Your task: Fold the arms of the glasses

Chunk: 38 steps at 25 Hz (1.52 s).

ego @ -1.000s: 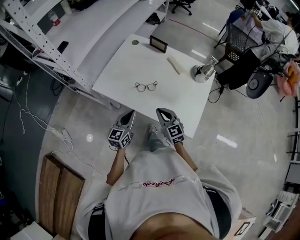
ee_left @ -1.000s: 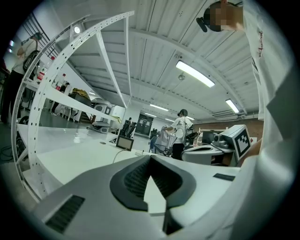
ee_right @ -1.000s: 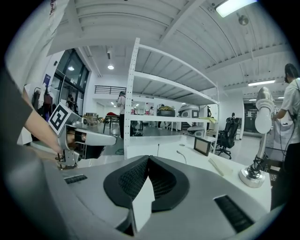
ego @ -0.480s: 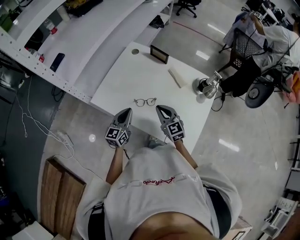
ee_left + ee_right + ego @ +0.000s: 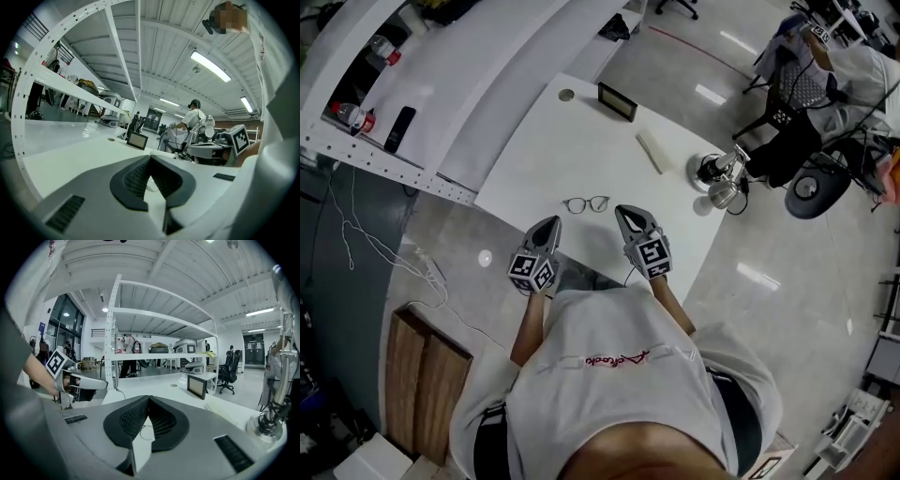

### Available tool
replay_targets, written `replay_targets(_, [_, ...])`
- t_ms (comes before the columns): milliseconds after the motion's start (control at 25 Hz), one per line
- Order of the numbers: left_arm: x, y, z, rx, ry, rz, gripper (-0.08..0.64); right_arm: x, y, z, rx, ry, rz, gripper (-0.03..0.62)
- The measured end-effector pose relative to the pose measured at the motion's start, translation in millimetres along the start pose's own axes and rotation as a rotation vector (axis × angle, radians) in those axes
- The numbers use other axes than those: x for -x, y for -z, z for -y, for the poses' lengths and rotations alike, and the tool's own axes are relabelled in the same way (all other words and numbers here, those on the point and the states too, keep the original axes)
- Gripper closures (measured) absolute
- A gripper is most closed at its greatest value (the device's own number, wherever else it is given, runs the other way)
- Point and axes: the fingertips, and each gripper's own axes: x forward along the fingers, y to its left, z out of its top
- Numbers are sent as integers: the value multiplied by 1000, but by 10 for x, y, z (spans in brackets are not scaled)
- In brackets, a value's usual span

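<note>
A thin-rimmed pair of glasses lies with its arms spread near the front edge of the white table. My left gripper hovers just short of the glasses, on their left, shut with nothing in it. On their right my right gripper is almost level with them, also shut and empty. In the left gripper view the dark pads meet at the gripper's tip. The right gripper looks the same, and a wire rim of the glasses shows below its tips.
Farther back on the table are a small black-framed screen, a beige stick, a round grommet and a metal desk lamp at the right edge. White shelving runs along the left. A seated person is far right.
Both grippers have moved forward over the table's front edge, and the glasses now lie just ahead of their tips. The jaws stayed shut.
</note>
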Motion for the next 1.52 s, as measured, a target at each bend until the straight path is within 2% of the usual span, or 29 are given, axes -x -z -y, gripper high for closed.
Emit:
replay_targets(480, [-68, 290, -191, 16, 48, -128, 538, -149, 324, -35, -79, 18, -94, 588])
replay_targets(960, [-166, 526, -340, 45, 83, -195, 538, -295, 597, -94, -117, 15, -170, 588])
replay_targets(1040, [-192, 562, -361, 8, 82, -217, 538, -309, 639, -87, -76, 11, -193, 588])
replay_targets(1200, [-272, 605, -456, -104, 89, -280, 538, -372, 694, -36, 92, -10, -263, 588])
replay_targets(1360, [-356, 605, -541, -250, 115, -347, 537, -416, 771, 19, 213, -50, -332, 588])
replay_targets(1400, [-380, 618, -550, -290, 128, -368, 528, -422, 808, 25, 242, -64, -353, 585])
replay_targets(1440, [-405, 641, -555, -323, 143, -393, 482, -429, 841, 29, 263, -79, -371, 550])
replay_targets(1520, [-455, 701, -554, -354, 181, -441, 435, -447, 883, 31, 288, -111, -396, 513])
